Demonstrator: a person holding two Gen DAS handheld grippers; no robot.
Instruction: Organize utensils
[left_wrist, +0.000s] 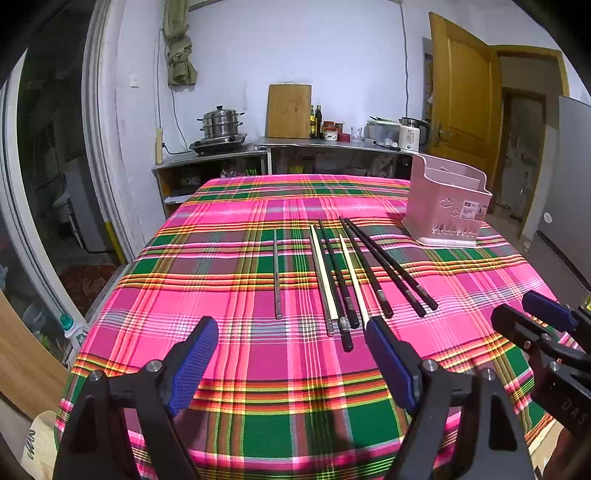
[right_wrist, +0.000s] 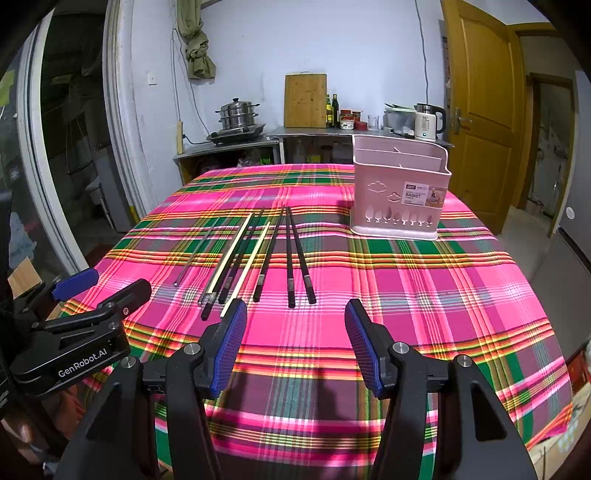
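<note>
Both your grippers, left (left_wrist: 291, 339) and right (right_wrist: 295, 325), hover spread wide, gripping nothing. Chopsticks (right_wrist: 255, 254) lie loose on the cloth (right_wrist: 406, 295) just ahead; basket (right_wrist: 399, 195) stands far right.

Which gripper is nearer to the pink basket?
Right. The right gripper faces the pink basket ahead and slightly right; the left gripper sits further left, behind the chopsticks.

You can read "GenRobot.AI" on the left gripper (right_wrist: 75, 363) body and "BASKET" on the pink basket (right_wrist: 400, 192) label.
</note>
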